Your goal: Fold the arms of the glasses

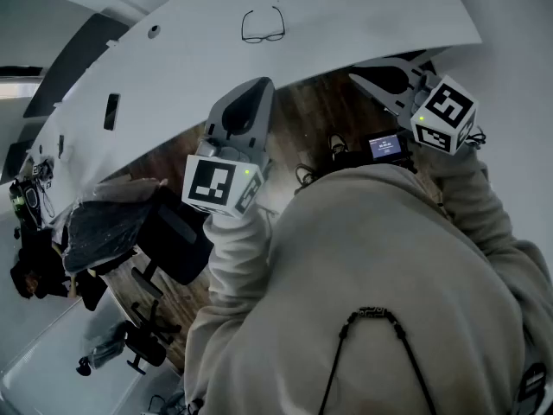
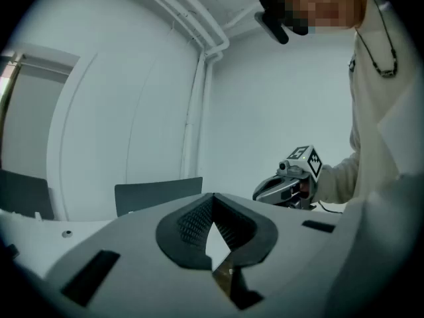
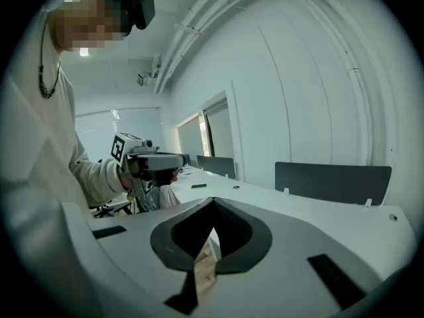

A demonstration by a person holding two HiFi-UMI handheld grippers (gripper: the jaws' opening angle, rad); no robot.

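A pair of dark-framed glasses (image 1: 263, 26) lies alone on the white table (image 1: 346, 24), far from both grippers; its arms seem to point away from me. My left gripper (image 1: 263, 85) is held in the air short of the table's near edge, jaws shut with nothing in them, as the left gripper view shows (image 2: 213, 196). My right gripper (image 1: 356, 77) hovers to the right at about the same height, also shut and empty (image 3: 212, 201). Each gripper view shows the other gripper: the right one (image 2: 291, 181) and the left one (image 3: 149, 161). The glasses appear in neither gripper view.
A small dark flat thing (image 1: 111, 111) and a round grommet (image 1: 153, 31) sit on the table's left part. Below it are wooden floor, a wrapped office chair (image 1: 104, 227) and a small lit screen (image 1: 384, 145). Grey divider panels (image 3: 331, 181) stand along the table's far side.
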